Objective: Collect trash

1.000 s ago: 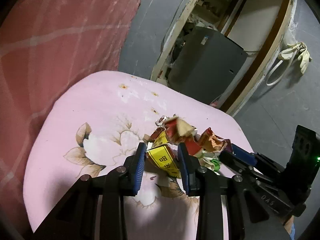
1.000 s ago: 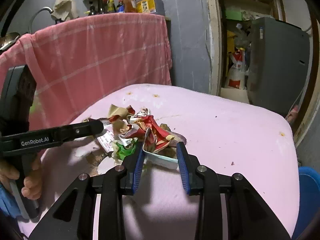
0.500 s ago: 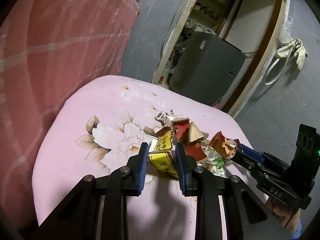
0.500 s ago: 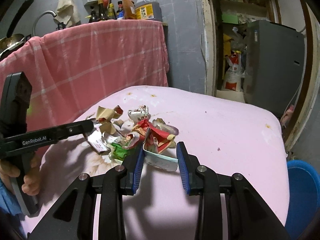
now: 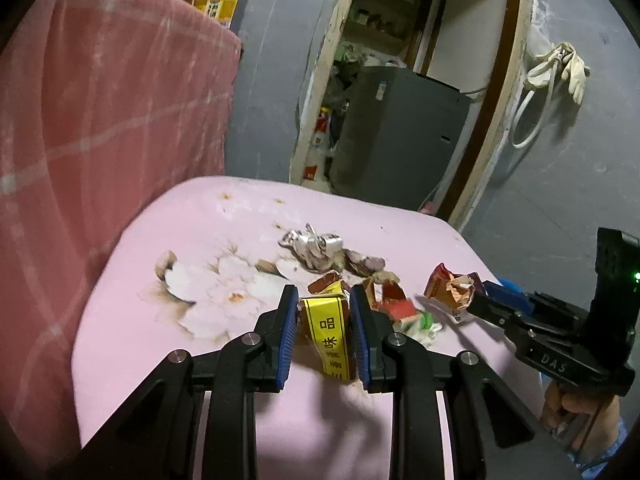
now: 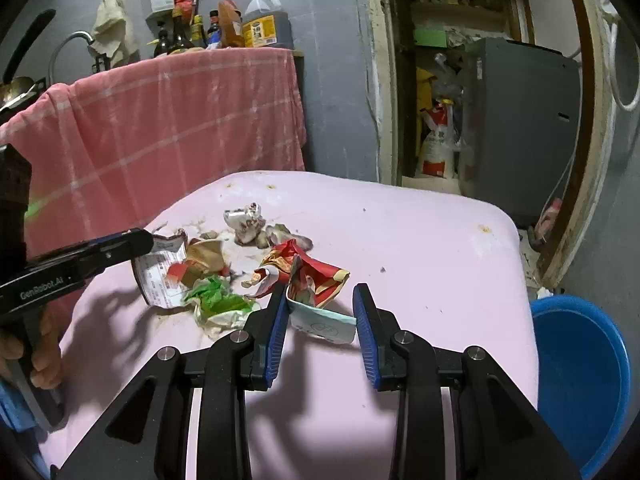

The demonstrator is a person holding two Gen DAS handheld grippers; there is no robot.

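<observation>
Pink table (image 6: 440, 240): only right view shows blue bucket (image 6: 580, 380) (left hand-held gripper (image 5: 324, 332) clamps yellow wrapper (image 5: 328, 332)).

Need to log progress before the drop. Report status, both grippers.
Left gripper shut on yellow-labelled wrapper. Right gripper holding red crumpled packet, lifted. Scraps remain on pink table. Blue bucket to the right, path unobstructed.

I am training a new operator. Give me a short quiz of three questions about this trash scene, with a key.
1. True or false: the blue bucket stands on the pink table.
2. The labelled wrapper in the left claw has a label of which colour? A green, B yellow, C blue.
3. Which claw holds the red wrapper?
Key: 1 false, it is beside the table, lower down; 2 B; 3 the right claw.
</observation>
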